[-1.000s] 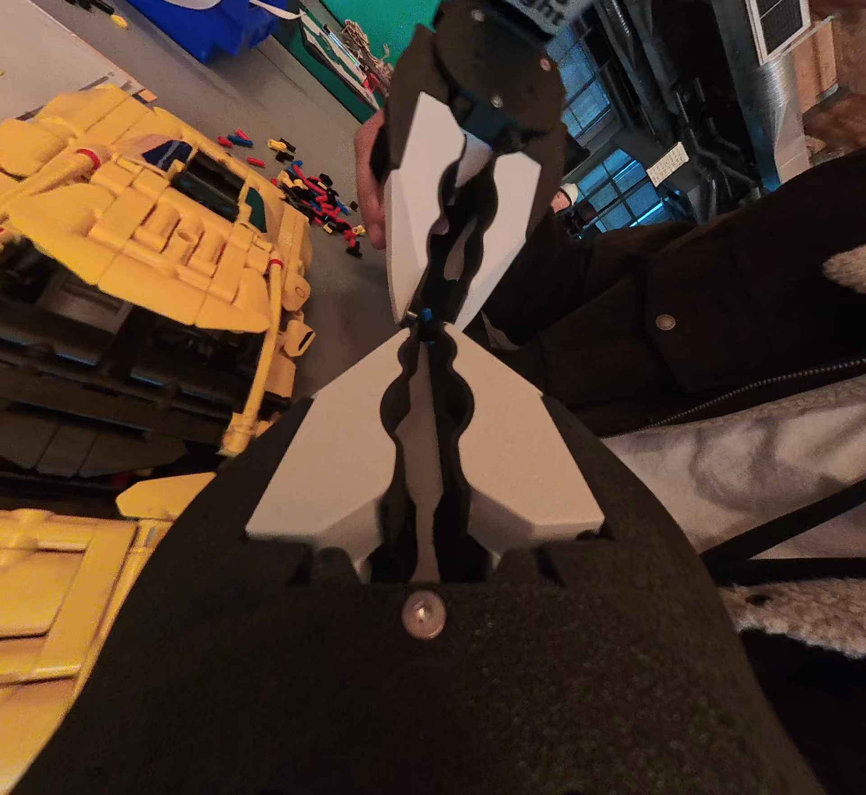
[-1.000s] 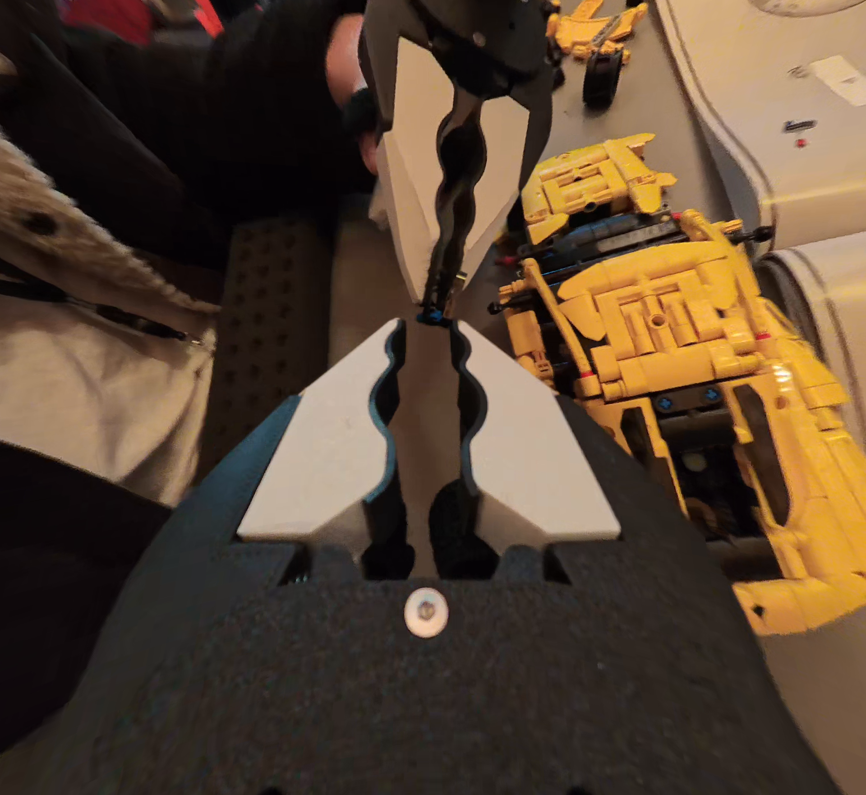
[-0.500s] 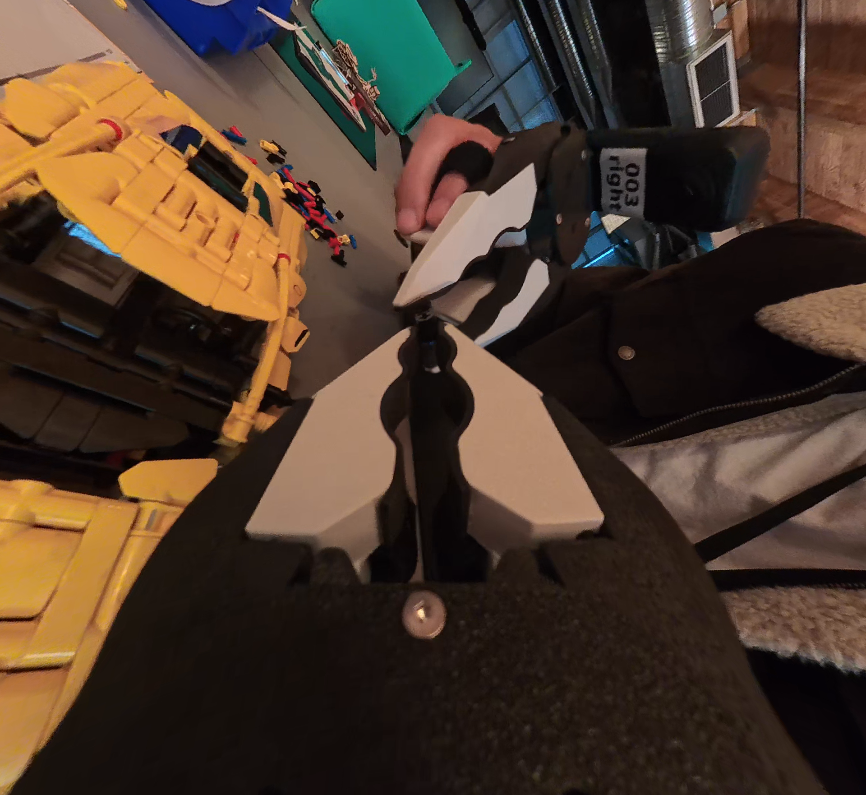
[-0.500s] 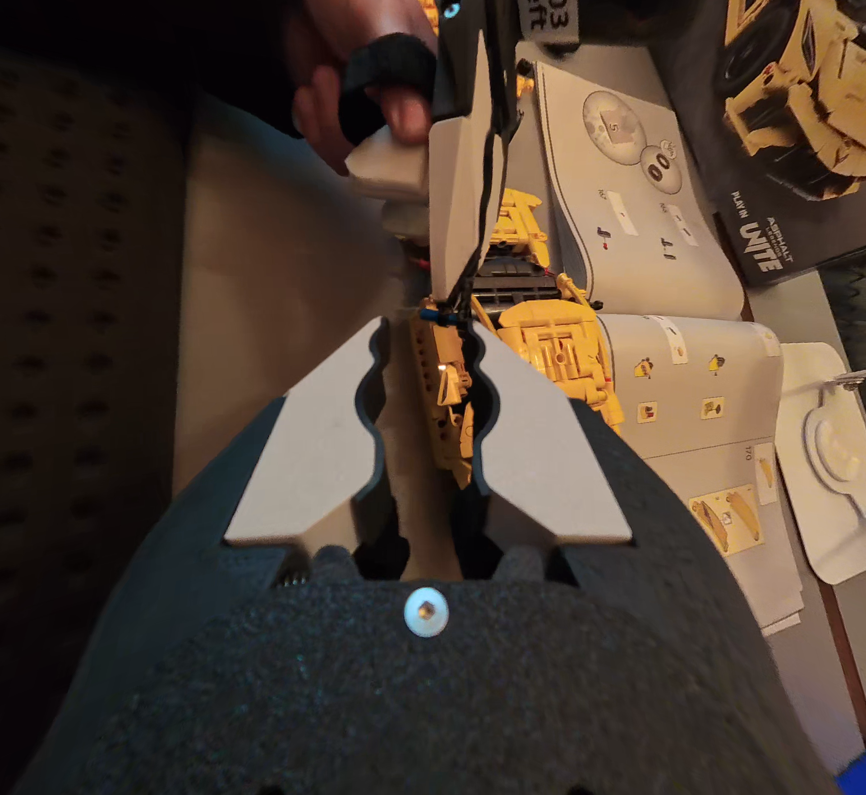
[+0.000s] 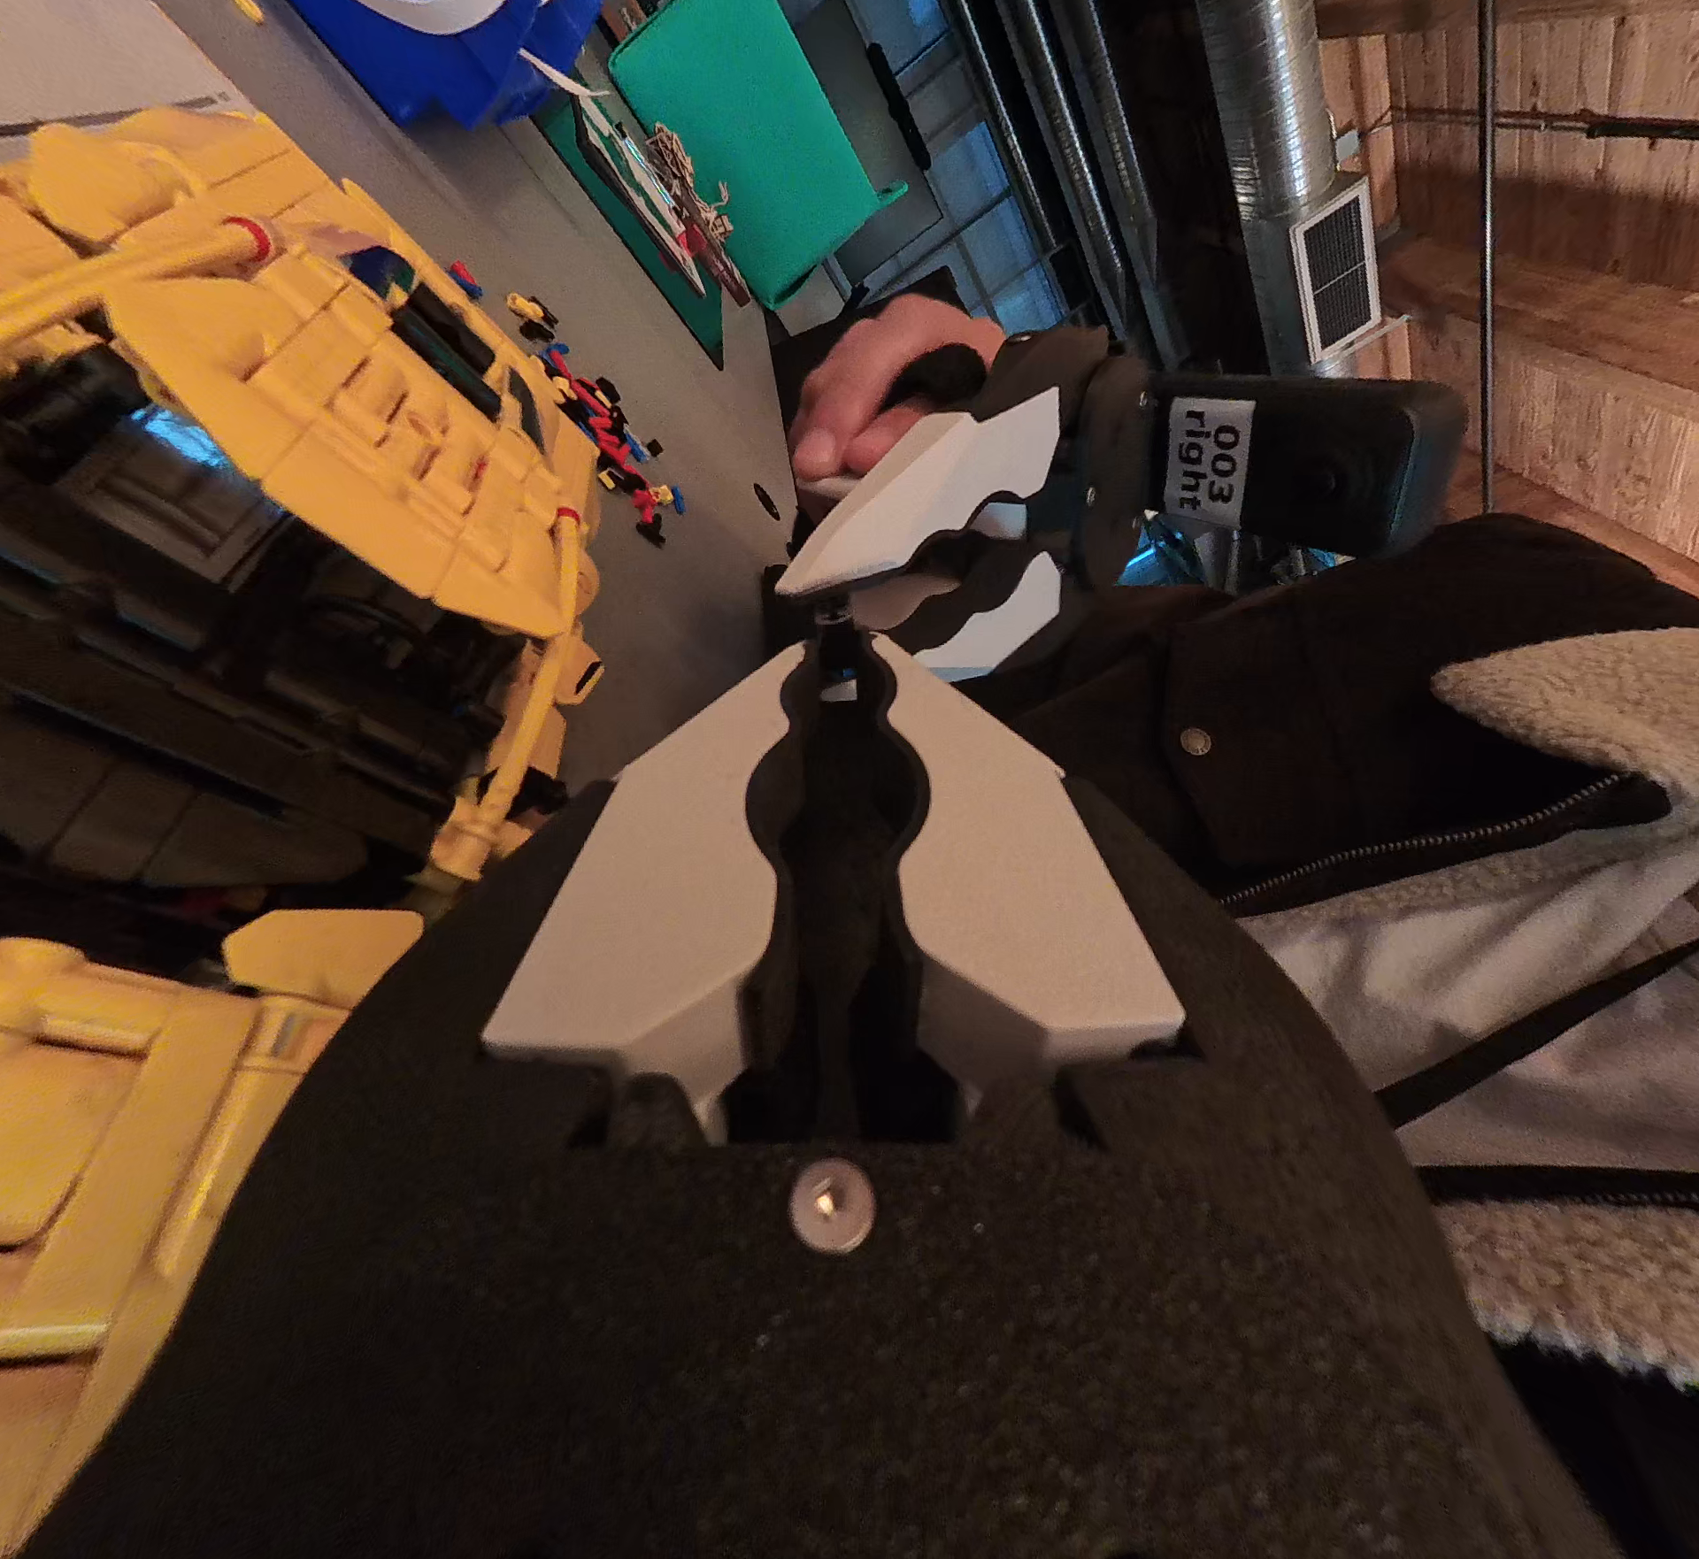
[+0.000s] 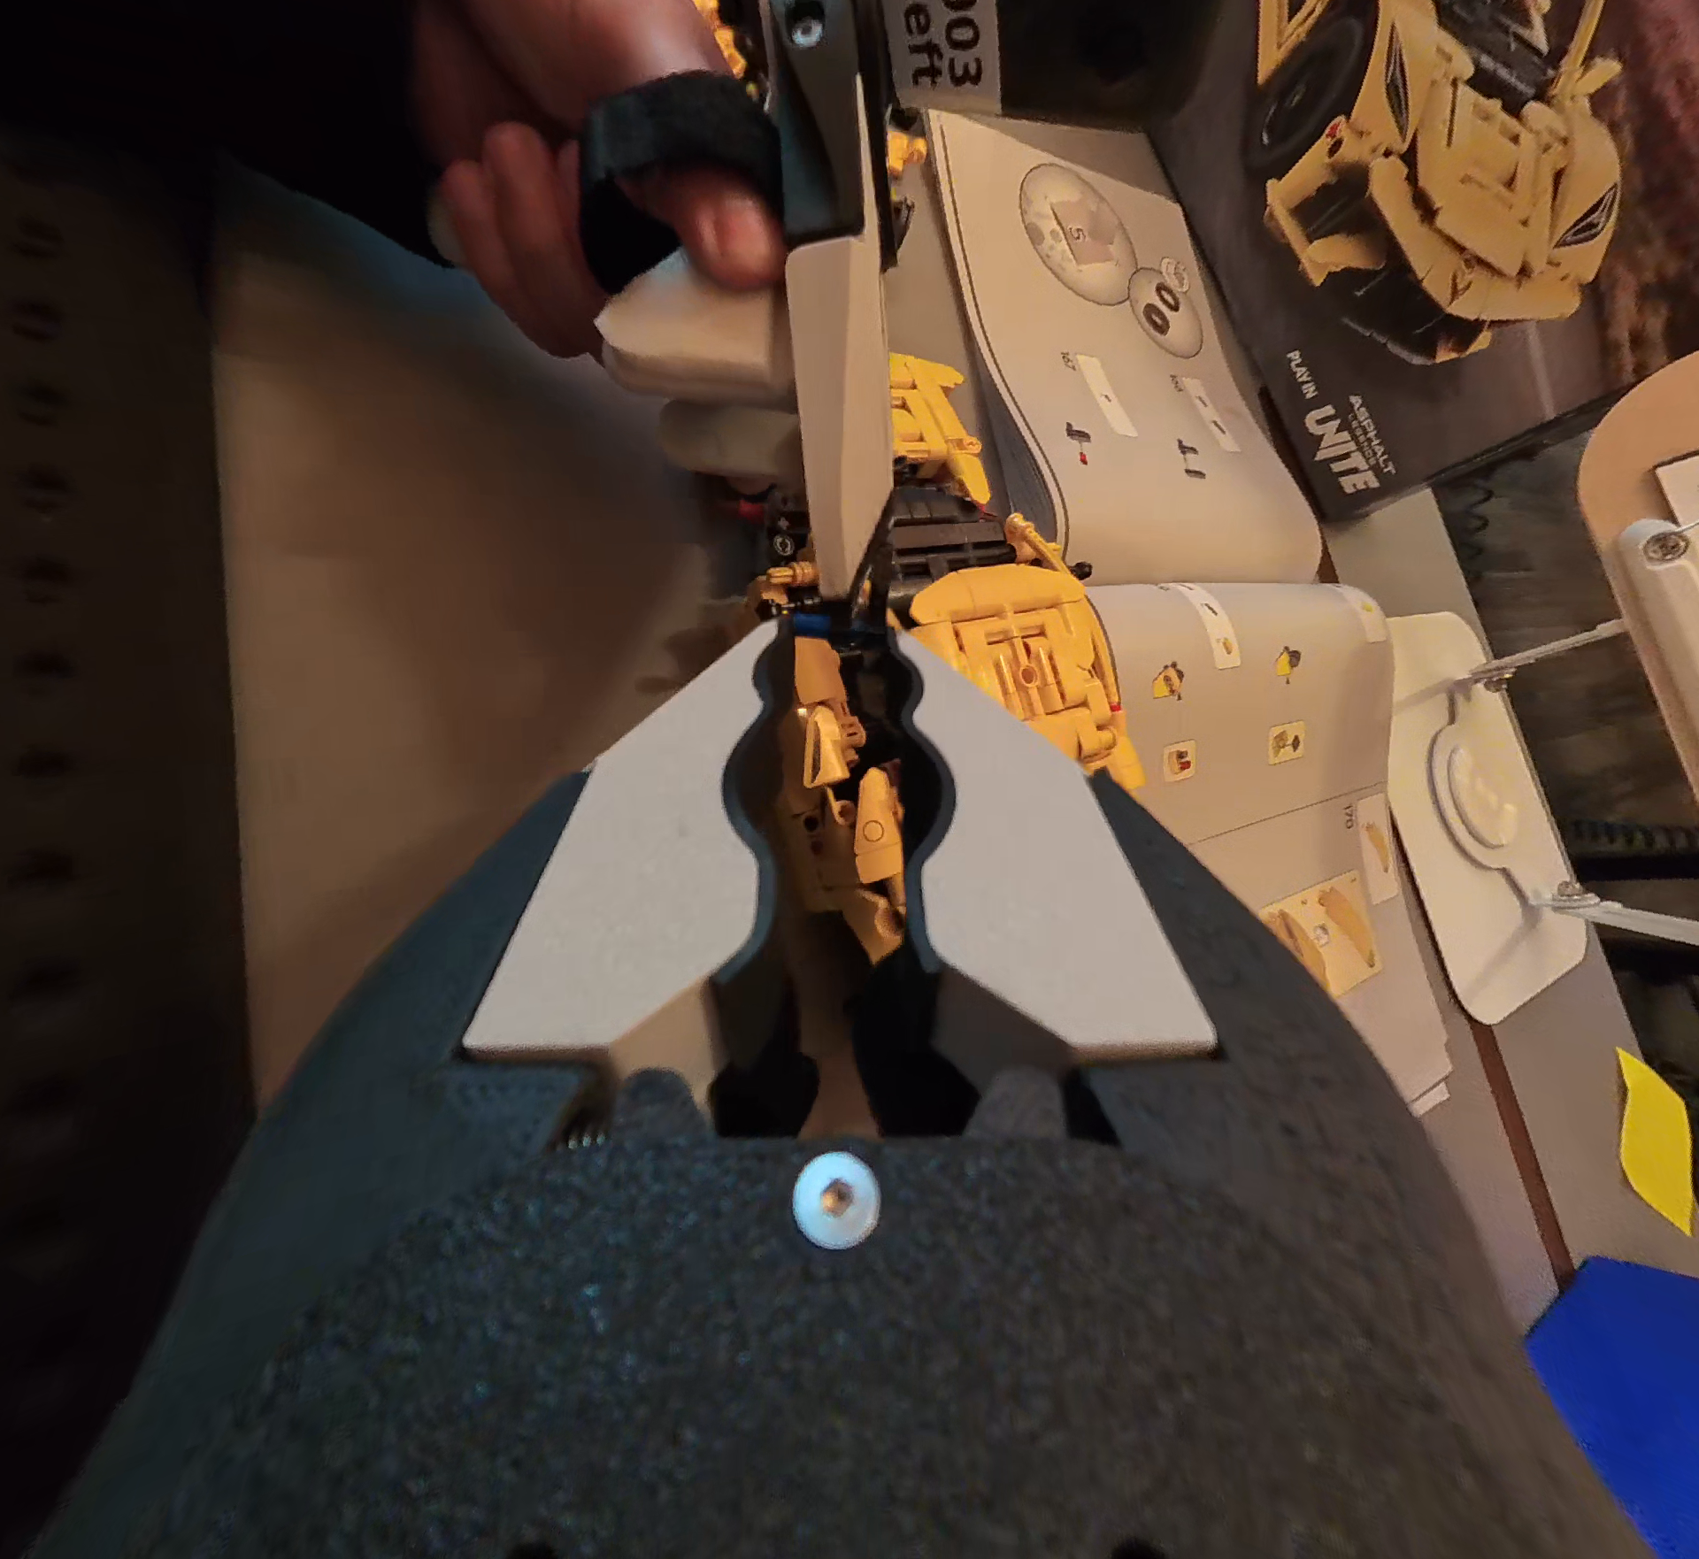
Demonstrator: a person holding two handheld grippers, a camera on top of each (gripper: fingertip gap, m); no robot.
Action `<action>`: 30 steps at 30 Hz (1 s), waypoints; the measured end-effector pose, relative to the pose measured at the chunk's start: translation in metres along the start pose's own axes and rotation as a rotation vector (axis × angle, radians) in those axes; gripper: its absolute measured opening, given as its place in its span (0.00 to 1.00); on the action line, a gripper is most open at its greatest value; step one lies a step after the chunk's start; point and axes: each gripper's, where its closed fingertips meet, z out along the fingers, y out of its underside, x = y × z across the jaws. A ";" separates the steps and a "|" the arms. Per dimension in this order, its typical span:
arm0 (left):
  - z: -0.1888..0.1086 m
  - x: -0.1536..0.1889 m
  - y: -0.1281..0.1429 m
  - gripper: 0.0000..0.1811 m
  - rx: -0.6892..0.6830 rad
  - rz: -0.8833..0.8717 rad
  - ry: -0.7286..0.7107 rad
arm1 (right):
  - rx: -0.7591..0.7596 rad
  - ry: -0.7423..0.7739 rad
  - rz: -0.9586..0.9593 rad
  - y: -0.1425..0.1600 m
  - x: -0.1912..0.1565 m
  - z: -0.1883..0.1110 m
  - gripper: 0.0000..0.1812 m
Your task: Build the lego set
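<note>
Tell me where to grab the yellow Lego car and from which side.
Probably the black chassis under the yellow car, jaws across its width from above: those beams look straight and solid, while the yellow panels are curved and the thin side tube could pop off.

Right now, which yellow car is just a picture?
The printed car on the black box, top right in the right wrist view: it is flat. The brick-built yellow car lies beside the open booklet.
</note>
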 end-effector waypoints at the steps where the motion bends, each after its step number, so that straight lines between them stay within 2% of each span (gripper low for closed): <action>1: 0.000 -0.001 -0.001 0.04 0.005 -0.004 -0.003 | -0.006 0.013 -0.004 0.000 0.001 0.000 0.09; 10: -0.001 -0.002 0.001 0.04 -0.006 -0.001 -0.012 | -0.050 0.059 -0.103 0.002 0.000 0.001 0.08; 19: -0.001 0.023 0.005 0.03 -0.027 -0.046 0.176 | 0.151 0.023 -0.224 -0.020 -0.008 -0.014 0.06; 27: -0.001 0.009 -0.002 0.04 -0.003 0.063 0.027 | 0.077 0.026 -0.132 -0.007 -0.001 -0.007 0.07; 30: -0.005 0.009 -0.009 0.04 0.032 0.064 0.028 | 0.084 0.016 -0.081 -0.008 -0.002 -0.005 0.07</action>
